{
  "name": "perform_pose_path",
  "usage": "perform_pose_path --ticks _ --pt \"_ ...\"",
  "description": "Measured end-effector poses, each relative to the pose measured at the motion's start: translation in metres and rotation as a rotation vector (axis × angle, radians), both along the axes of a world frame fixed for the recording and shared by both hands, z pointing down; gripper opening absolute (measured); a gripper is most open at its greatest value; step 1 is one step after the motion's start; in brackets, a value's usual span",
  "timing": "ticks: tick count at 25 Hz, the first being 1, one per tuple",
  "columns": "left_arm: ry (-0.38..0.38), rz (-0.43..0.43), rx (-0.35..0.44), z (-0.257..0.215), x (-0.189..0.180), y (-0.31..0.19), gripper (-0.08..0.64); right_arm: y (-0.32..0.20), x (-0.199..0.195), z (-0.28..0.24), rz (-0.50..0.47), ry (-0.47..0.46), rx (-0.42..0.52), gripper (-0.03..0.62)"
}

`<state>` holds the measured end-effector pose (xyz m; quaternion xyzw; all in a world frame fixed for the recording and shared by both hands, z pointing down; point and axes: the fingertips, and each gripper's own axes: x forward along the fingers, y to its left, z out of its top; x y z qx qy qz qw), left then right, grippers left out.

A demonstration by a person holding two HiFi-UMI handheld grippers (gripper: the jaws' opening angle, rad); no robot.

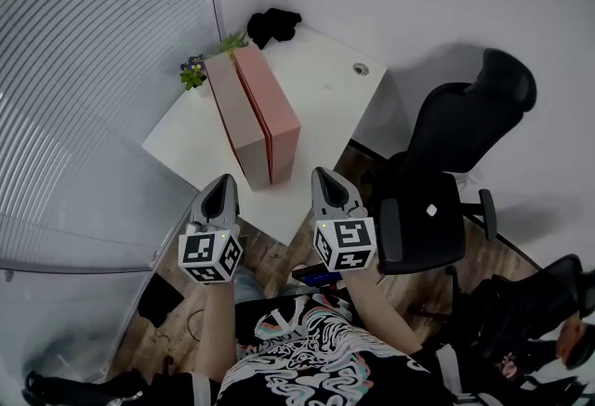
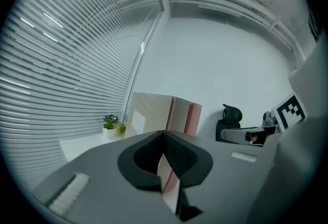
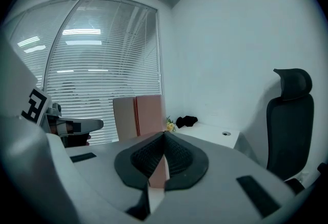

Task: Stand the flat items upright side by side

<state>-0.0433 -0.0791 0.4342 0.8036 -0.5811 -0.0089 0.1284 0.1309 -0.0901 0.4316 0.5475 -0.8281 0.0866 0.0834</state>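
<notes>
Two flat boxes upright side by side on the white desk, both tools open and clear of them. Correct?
No: both tools are shut, not open. The left gripper view shows the left tool with jaws together, the right gripper view the same for the right tool. Rest holds: flat boxes upright side by side on the white desk, tools clear.

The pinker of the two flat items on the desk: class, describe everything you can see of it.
The pink flat item is a broad slab, salmon-coloured and matte, like card. It stands upright on a long edge on the white desk, face to face with the paler tan item beside it, with a darker red line at the seam. A small potted plant stands by the pair's far end.
</notes>
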Motion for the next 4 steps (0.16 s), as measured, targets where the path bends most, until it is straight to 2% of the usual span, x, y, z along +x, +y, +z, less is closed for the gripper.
perform_pose_path --ticks 4 --pt "-0.001 -0.004 -0.003 0.0011 -0.0013 -0.001 -0.002 -0.0012 -0.0013 0.0011 -0.002 0.002 -0.003 0.0"
